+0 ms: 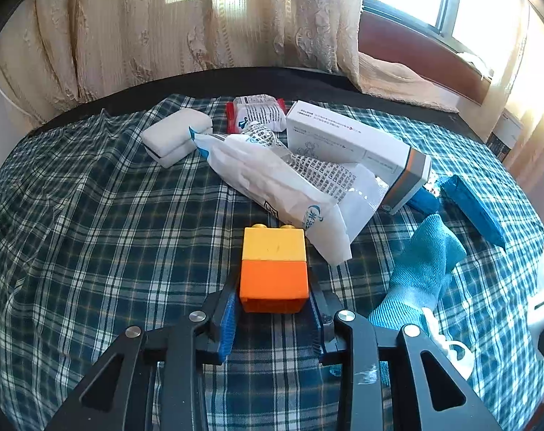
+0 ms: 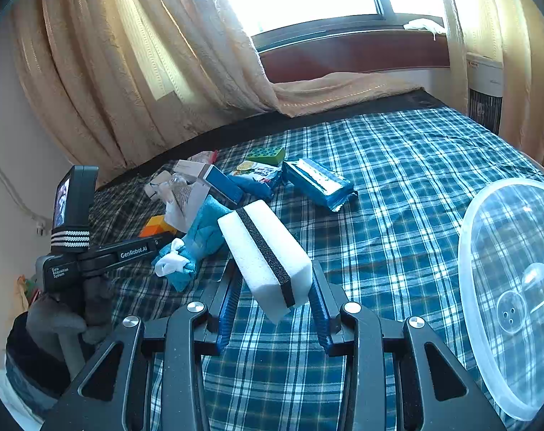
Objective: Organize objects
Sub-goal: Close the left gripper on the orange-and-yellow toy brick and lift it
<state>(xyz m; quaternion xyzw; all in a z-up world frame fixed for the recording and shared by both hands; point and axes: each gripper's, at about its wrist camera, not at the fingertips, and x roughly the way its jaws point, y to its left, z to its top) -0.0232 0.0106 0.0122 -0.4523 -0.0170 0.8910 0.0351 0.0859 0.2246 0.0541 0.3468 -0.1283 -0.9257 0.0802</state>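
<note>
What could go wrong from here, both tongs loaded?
1. The left tongs pinch only the orange lower half of the two-block stack; the yellow top could snap off or the stack could pivot.
2. The white sponge sits tilted in the right tongs, held near one end, so it may slip out.
3. The teal sock lies close beside the left tongs and could snag.

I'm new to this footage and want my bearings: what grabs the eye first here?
The bright yellow-and-orange block gripped by the left gripper stands out against the blue plaid cloth. The right gripper clamps a white sponge with a black stripe, with a clear plastic lid lying at its right.
</note>
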